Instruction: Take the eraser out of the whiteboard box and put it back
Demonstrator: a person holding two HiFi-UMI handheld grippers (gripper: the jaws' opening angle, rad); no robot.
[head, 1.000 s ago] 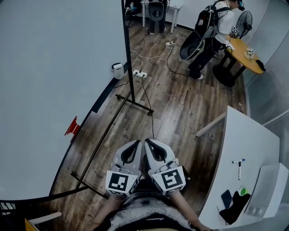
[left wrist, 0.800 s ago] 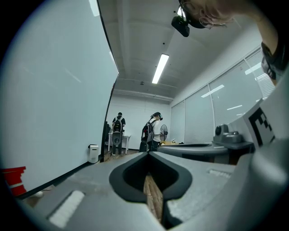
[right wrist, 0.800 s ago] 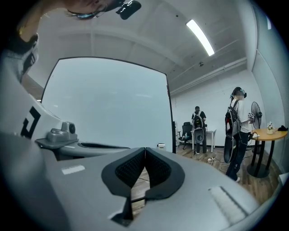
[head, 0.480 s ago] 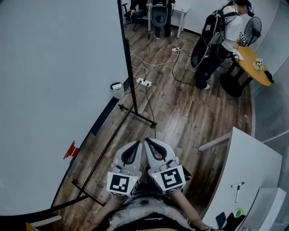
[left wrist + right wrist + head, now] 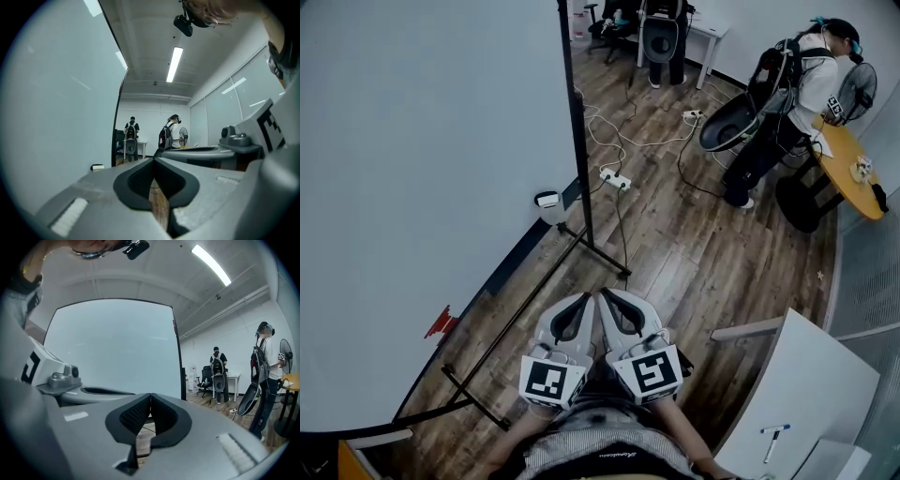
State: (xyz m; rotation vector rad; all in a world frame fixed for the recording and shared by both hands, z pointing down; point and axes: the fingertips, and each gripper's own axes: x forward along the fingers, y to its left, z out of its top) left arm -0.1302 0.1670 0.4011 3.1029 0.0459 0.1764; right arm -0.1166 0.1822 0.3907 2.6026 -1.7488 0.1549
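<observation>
the left gripper (image 5: 153,161) has its jaws pressed together with nothing between the pads, only floor showing through the gap below them; the right gripper (image 5: 151,396) is the same, jaws closed and empty. both are held level and side by side, touching or nearly so, close in front of the person, over the wooden floor (image 5: 694,253). the whiteboard (image 5: 422,169) stands to the left, and the small white box (image 5: 547,201) sits at its lower edge near the far upright of the stand, well apart from both grippers. a dark strip shows at the top of the box; that may be the eraser, but it is too small to tell, so its place is most likely inside the box. a small red piece (image 5: 441,323) sticks out of the board's lower edge nearer the person. a white worktop (image 5: 811,375) lies at the right. as a judgement, the eraser should be light, with a stiff back and a soft felt face, not fragile and not slippery. the best hold is probably across its narrow width on whatever end stands above the box rim, lifting straight up so that the box is not dragged along the board. the jaws would have to open first.
</observation>
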